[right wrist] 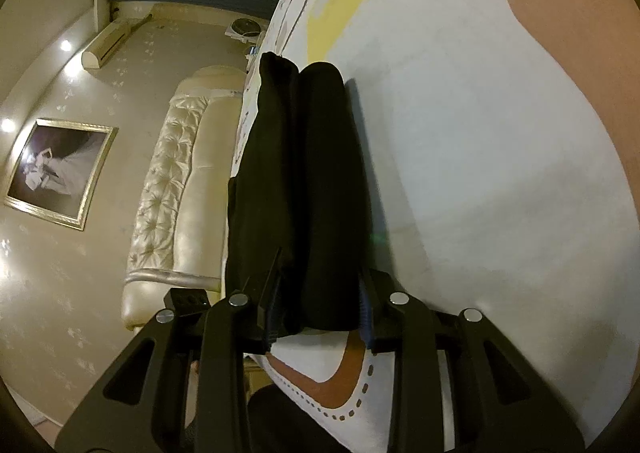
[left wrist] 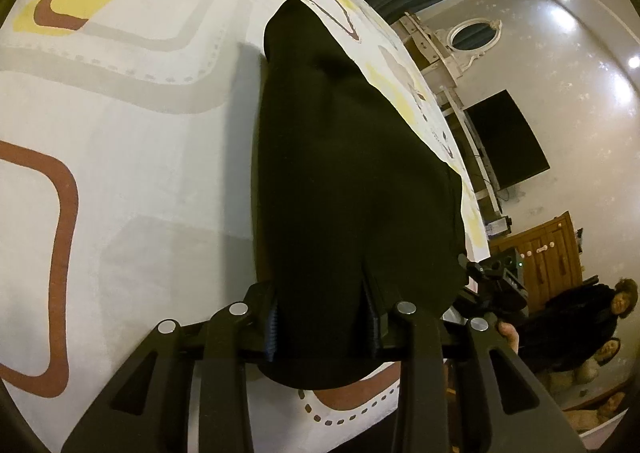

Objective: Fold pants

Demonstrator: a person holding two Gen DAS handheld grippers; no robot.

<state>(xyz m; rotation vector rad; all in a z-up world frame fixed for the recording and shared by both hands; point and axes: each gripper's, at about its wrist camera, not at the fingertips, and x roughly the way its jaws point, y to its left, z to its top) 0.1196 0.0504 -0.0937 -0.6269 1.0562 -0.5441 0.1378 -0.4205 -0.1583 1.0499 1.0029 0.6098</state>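
The black fabric pants [left wrist: 352,181] were stretched up the middle of each frame over the white patterned bedspread [left wrist: 132,157]. Their near edge was pinched by the left gripper [left wrist: 324,327] and the right gripper [right wrist: 318,315], probably so the fold could be carried evenly.

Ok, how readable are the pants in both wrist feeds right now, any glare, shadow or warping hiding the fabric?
Left wrist view: the pants are near-solid black, folds barely readable; fisheye bows the bedspread; ceiling spots flare on the far wall. Right wrist view: the pants show one dim crease between two rolls, cast a soft shadow rightwards; warm dim light, no glare on the fabric.
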